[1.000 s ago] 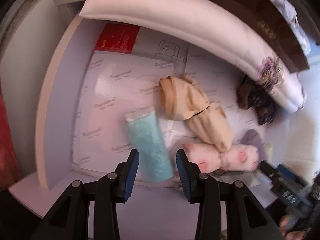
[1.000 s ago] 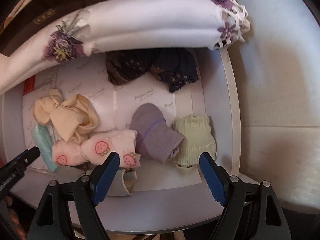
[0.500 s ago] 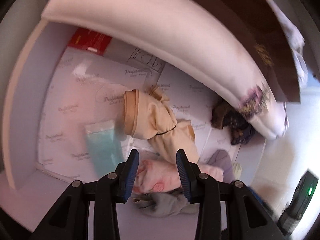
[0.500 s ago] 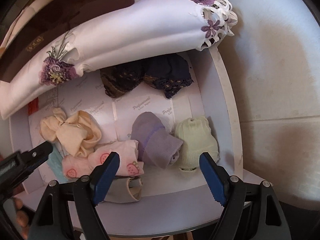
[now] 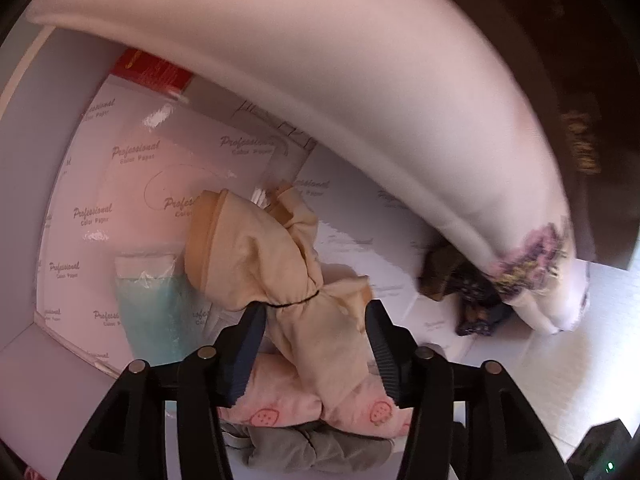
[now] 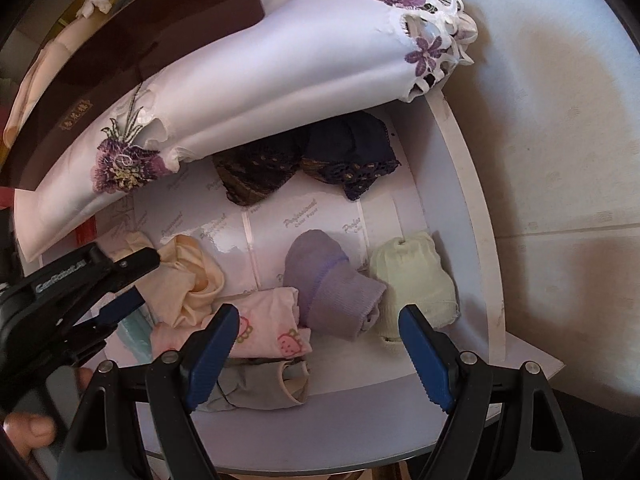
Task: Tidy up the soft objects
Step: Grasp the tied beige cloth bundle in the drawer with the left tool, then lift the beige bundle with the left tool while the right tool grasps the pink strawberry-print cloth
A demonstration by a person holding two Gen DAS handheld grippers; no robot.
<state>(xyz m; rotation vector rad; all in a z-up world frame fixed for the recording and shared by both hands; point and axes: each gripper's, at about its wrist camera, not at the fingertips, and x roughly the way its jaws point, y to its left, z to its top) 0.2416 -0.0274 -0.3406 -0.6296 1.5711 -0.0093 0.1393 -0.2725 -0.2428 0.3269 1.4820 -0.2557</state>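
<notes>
Here, left gripper (image 5: 314,344) jaws widening astride beige bundle (image 5: 276,264).

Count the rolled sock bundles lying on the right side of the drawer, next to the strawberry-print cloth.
2. The purple bundle lies just right of the strawberry-print cloth, and the pale green bundle sits beside it against the drawer wall. Others may be hidden under the white embroidered cloth.

drawer (image 6: 476,216): lace pair (image 6: 308,160) at back | knit rolls (image 6: 332,284) front right | tied bundle (image 6: 192,280) left, on strawberry roll (image 6: 272,328) | cloth (image 6: 280,80) overhanging back
</notes>
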